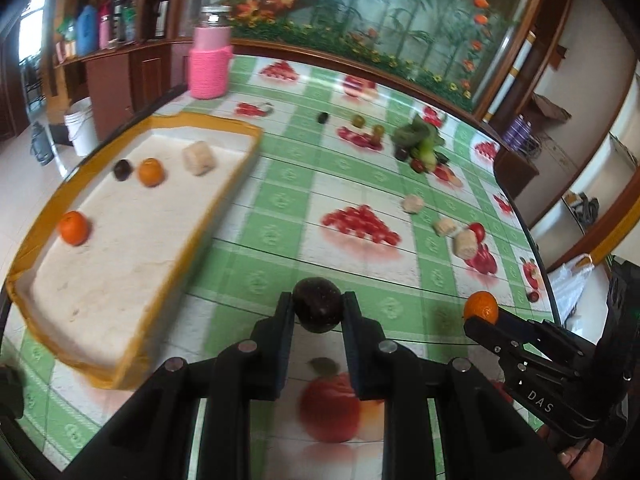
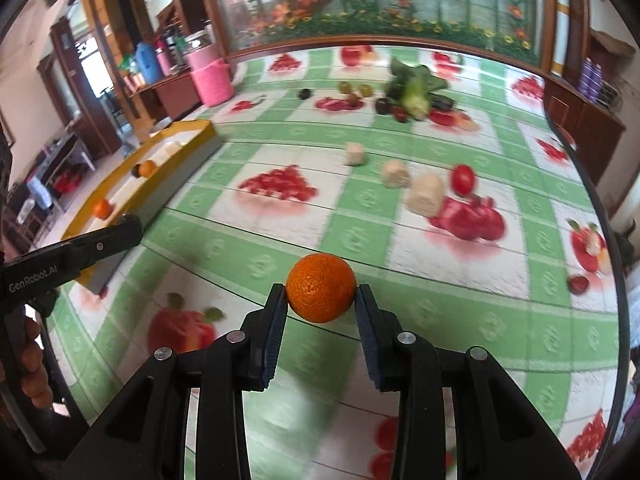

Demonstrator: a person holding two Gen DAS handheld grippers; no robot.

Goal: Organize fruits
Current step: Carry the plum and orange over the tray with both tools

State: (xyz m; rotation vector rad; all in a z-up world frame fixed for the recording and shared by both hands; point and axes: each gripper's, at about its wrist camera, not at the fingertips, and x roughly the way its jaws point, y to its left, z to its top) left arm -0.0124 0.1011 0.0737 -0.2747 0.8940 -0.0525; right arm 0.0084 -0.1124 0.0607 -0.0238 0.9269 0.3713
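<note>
The left gripper [image 1: 317, 311] pinches a dark purple round plum [image 1: 317, 309] between its fingers above the green-checked tabletop [image 1: 280, 200], beside the yellow-rimmed white tray [image 1: 224, 200]. The right gripper [image 2: 321, 300] pinches a small orange mandarin [image 2: 321, 293] likewise.

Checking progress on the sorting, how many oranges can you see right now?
3: two in the yellow-rimmed tray, orange and orange; one orange held by the right gripper.

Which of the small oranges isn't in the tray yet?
The round orange gripped in the right claw, above the tablecloth. The other two oranges already lie in the yellow-rimmed tray.
</note>
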